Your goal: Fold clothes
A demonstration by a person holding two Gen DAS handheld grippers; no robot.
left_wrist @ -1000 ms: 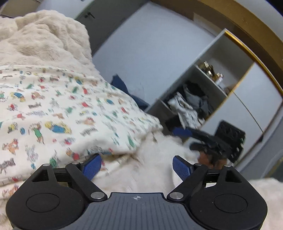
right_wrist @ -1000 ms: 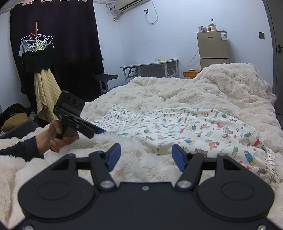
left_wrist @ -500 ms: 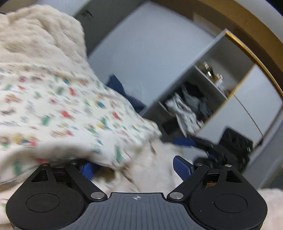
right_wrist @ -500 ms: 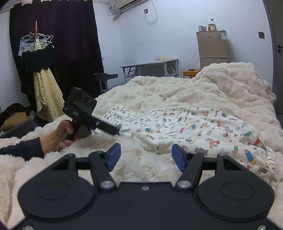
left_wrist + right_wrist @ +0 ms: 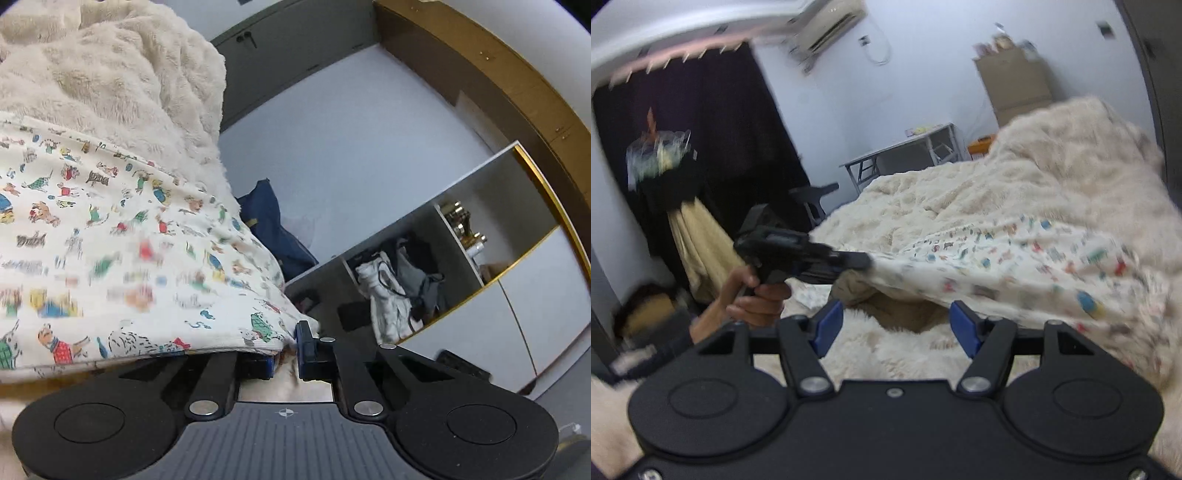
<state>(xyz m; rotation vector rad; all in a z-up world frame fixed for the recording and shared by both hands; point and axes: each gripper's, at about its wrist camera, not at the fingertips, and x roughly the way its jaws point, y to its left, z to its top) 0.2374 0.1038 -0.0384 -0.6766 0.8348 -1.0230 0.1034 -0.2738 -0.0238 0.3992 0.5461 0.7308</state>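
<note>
The step in hand is picking up one corner of the printed garment (image 5: 1015, 262) to start a fold. The garment lies spread on a bed covered by a shaggy cream blanket (image 5: 960, 199). The left hand-held gripper (image 5: 286, 356) is closing on the garment's hemmed edge, with the cloth pinched between its blue pads; in the right wrist view that corner is raised off the blanket and the fabric drapes away from the grip in a slack sheet. The right hand-held gripper (image 5: 895, 325) stands partly open with nothing between its pads, low over the blanket and just short of the garment's near edge.

The next move probably calls for the right gripper to take a second corner, so that both can carry the edge across evenly.

The garment is thin, soft, cream-coloured cloth printed with small coloured cartoon figures. It will likely sag and crease easily. The blanket beneath is thick, fluffy and lumpy, an uneven base.
</note>
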